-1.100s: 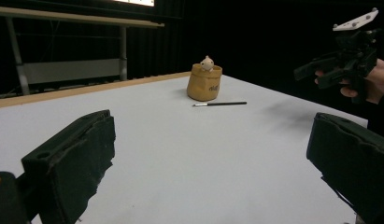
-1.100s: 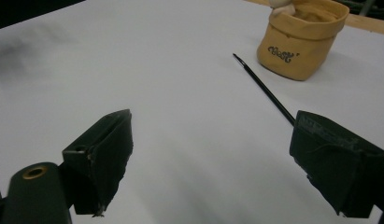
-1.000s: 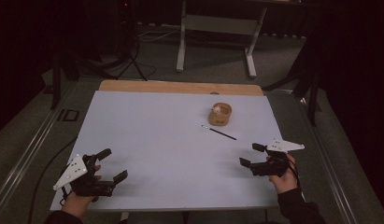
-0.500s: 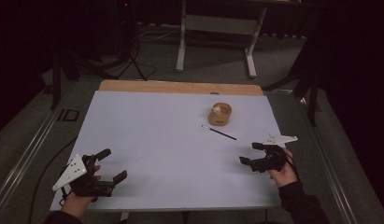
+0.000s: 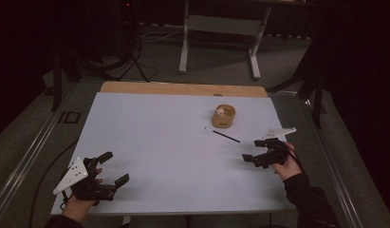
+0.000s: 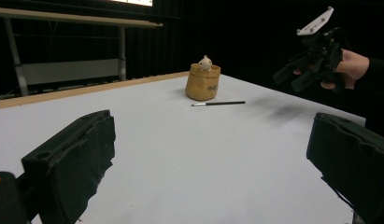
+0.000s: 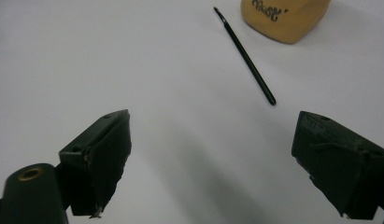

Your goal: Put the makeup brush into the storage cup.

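A small tan pouch (image 5: 223, 116) with a little white thing poking from its top stands on the white table (image 5: 159, 137), right of centre; it also shows in the left gripper view (image 6: 202, 82) and the right gripper view (image 7: 283, 16). A thin black brush (image 5: 222, 135) (image 6: 217, 103) (image 7: 245, 56) lies flat just in front of the pouch. My right gripper (image 5: 253, 150) (image 7: 213, 130) hovers open a short way from the brush, with nothing in it, and appears far off in the left gripper view (image 6: 290, 80). My left gripper (image 5: 115, 167) (image 6: 210, 135) stands open near the front left corner, holding nothing.
A bare wooden strip (image 5: 183, 89) runs along the table's far edge. Beyond it stands a grey metal frame (image 5: 221, 28) on a dark floor. Metal rails (image 5: 31, 156) flank the table's sides.
My right gripper has crept a little forward, toward the brush. The left gripper has stayed put.
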A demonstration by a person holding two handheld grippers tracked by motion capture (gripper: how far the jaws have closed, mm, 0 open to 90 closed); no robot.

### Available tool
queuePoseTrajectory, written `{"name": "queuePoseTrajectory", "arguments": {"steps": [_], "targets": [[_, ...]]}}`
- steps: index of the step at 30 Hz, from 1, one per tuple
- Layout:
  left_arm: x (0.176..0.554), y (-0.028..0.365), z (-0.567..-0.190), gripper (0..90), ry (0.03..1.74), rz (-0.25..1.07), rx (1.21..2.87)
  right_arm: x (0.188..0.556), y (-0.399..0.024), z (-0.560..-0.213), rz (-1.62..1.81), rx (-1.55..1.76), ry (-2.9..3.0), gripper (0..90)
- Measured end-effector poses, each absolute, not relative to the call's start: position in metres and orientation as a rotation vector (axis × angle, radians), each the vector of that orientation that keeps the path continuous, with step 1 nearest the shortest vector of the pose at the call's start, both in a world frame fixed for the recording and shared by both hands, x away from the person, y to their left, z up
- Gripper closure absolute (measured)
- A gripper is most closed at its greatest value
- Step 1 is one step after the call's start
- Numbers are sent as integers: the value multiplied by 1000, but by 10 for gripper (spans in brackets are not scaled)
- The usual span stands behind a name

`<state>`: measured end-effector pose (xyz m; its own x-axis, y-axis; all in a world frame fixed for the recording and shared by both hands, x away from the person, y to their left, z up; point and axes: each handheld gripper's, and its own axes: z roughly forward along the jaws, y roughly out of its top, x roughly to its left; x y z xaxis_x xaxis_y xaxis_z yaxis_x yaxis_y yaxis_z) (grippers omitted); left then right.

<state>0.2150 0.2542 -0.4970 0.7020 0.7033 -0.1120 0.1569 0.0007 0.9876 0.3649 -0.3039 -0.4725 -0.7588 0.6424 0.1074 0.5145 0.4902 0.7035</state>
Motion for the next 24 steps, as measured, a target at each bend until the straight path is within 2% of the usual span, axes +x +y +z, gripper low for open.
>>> {"name": "queuePoseTrajectory", "arguments": {"steps": [24], "targets": [[215,254,-498,15,726,498,1556,400,-296,-468,876,992,2707,127]]}}
